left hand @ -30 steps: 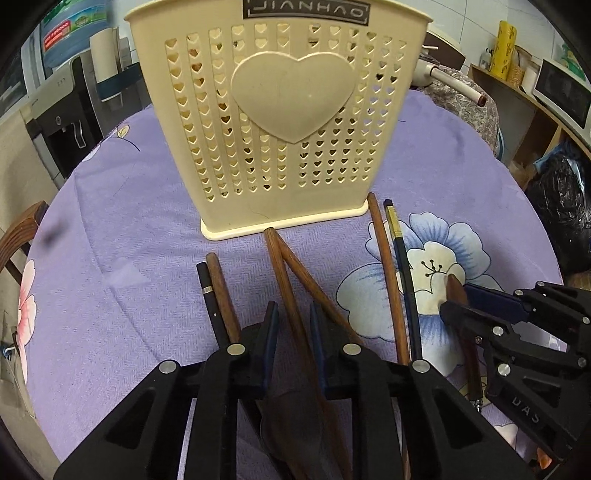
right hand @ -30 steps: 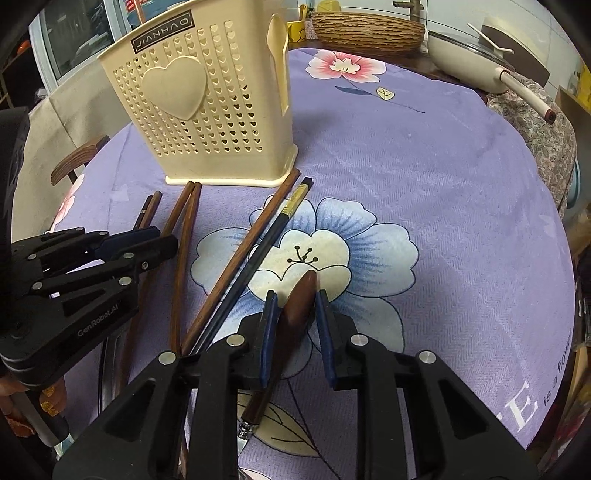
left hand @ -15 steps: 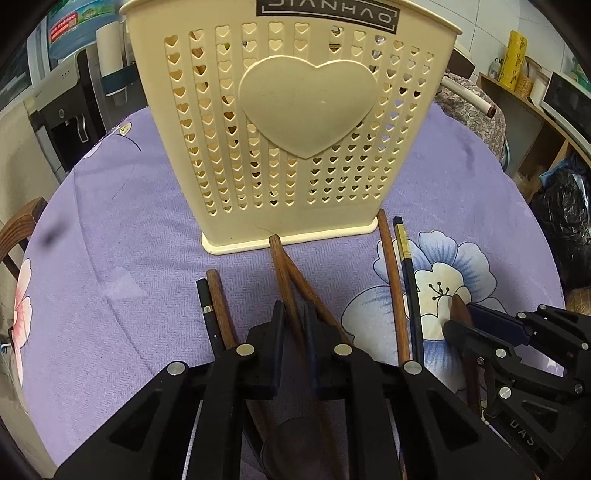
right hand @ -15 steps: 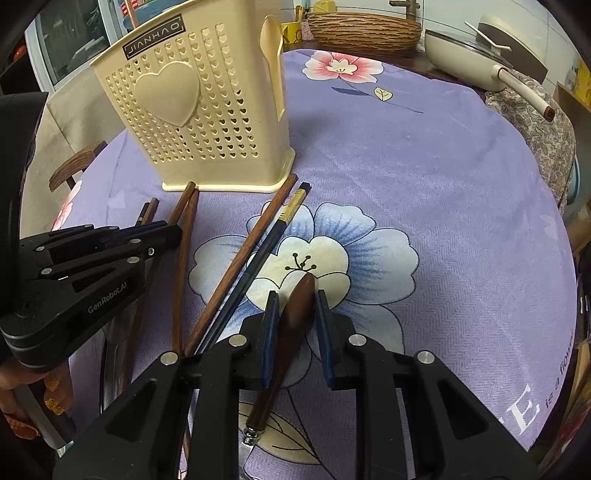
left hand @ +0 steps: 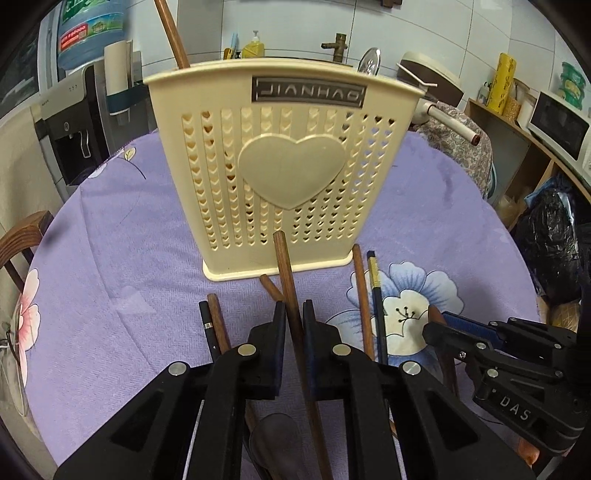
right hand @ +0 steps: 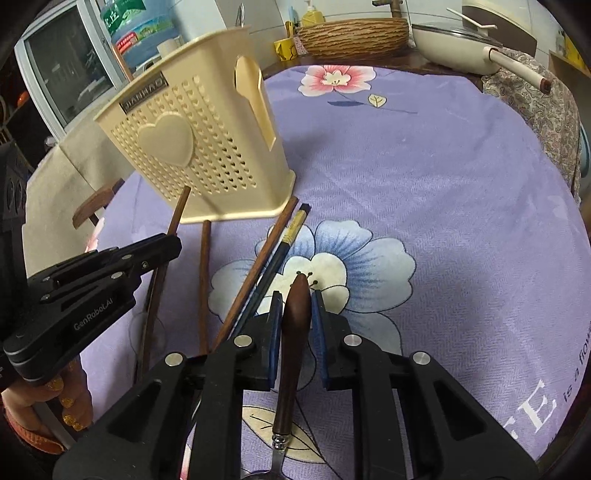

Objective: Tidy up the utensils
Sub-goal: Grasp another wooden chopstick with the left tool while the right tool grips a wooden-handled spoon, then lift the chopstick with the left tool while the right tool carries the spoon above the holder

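The cream holder [left hand: 291, 166] with the heart on its front stands upright on the bench [left hand: 110, 258], which is covered by a purple flowered cloth, and it serves as the goal for the loose utensils lying in front of its base. The left tool [left hand: 293, 325] is clamped narrow on a brown wooden stick [left hand: 286, 273]; the stick's far end is raised off the cloth and shows against the lower front of the holder, probably so it can be tipped upright and dropped in over the rim. The right tool [right hand: 293, 314], to the right of the holder's front, has just been closing around the dark wooden handle [right hand: 295, 332] of a utensil whose metal neck runs back under the tool; the pads sit right against the handle's sides, though a firm squeeze cannot be confirmed, and the handle looks to lie low over the cloth. Between the two tools, just before the holder's base, lie a second brown stick [left hand: 360, 288] and a dark chopstick with a gold band [left hand: 376, 295], side by side and pointing at the holder. More sticks [left hand: 214, 321] rest to the left of the held one. One wooden piece [left hand: 171, 33] already stands inside the holder, at its left end.
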The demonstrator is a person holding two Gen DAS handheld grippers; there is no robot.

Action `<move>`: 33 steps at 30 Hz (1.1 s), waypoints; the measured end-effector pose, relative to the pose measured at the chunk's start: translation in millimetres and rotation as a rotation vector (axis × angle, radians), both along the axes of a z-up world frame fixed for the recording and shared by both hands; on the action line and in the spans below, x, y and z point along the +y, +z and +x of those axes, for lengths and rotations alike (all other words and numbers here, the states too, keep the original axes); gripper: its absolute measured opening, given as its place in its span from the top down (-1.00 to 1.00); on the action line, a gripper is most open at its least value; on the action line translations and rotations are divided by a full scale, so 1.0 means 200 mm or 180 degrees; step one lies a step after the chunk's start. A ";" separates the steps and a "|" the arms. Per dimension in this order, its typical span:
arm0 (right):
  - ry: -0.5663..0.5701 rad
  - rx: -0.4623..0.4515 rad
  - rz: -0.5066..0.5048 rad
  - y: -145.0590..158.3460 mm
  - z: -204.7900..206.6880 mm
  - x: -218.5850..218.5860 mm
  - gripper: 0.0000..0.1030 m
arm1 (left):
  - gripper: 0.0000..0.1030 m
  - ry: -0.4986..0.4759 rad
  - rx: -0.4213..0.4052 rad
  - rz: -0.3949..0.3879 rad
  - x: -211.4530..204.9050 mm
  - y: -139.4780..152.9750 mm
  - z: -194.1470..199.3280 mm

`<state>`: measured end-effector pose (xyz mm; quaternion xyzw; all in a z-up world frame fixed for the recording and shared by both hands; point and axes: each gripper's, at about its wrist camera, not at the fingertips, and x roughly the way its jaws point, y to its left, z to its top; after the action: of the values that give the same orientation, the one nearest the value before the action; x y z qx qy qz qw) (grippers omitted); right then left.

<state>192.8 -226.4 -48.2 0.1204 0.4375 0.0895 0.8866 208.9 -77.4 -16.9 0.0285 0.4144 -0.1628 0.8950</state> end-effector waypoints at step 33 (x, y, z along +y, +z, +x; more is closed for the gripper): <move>0.0172 -0.0943 0.0187 0.50 -0.28 -0.13 0.69 | 0.87 -0.0084 -0.0756 -0.0454 0.10 0.47 -0.24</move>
<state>137.7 -252.2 52.0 0.1198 0.3021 0.1429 0.9348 160.5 -56.7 77.6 -0.0107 0.2926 -0.1990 0.9353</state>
